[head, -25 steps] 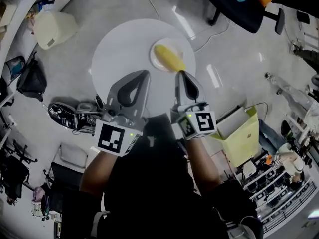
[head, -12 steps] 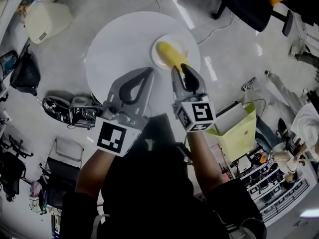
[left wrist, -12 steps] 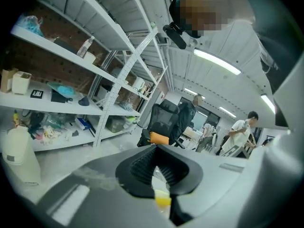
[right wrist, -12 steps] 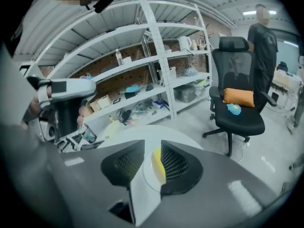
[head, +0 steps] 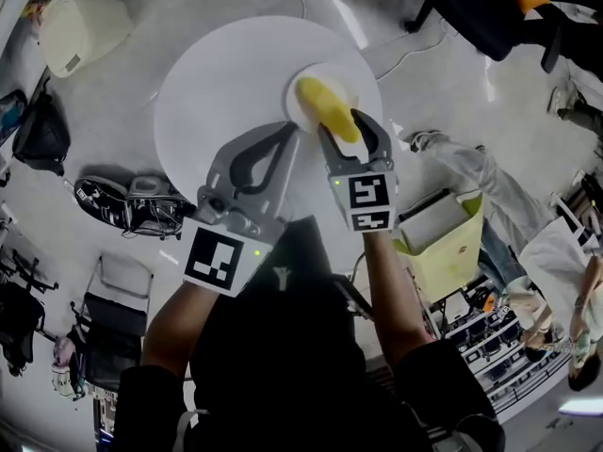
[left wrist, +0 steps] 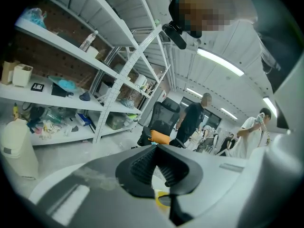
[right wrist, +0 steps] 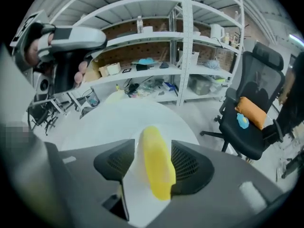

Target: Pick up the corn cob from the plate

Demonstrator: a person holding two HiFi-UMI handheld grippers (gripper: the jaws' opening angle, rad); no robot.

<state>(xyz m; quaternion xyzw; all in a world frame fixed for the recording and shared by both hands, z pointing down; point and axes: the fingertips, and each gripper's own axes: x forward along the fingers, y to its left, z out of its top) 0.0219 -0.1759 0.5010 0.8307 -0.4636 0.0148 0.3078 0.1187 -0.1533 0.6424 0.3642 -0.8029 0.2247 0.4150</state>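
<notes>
The right claw (head: pixel 341 125) has just been opening its jaws. A second ago they were together and short of the plate. Now they stand apart, one on each side of the cob (head: pixel 325 106). The hand has also come down and rolled, so the marker cube now faces up at us and the jaws lie flat across the cob instead of edge-on. We judge the approach is nearly done, and what remains is to settle a little lower, close and lift.

In the right gripper view, the right claw (right wrist: pixel 153 156) has the cob (right wrist: pixel 156 167) running lengthwise between its two ribbed pads. The cob's near end sits deep in the gap and its far end reaches out past the tips. The cob sits nearer the right pad, and we see no squeeze on it yet. Under the jaws and the cob is the plate (head: pixel 344 75), and the cob still lies on it. Beyond the tips the table (head: pixel 226 73) spreads away.

The right forearm reaches straight out from the body and the claw tips steeply down at the plate. To its left, the left claw (head: pixel 287 132) hangs over the bare table with its jaws together and nothing in them. It has also sunk a little. The left claw (left wrist: pixel 159 170) points nearly level, out across the room.
</notes>
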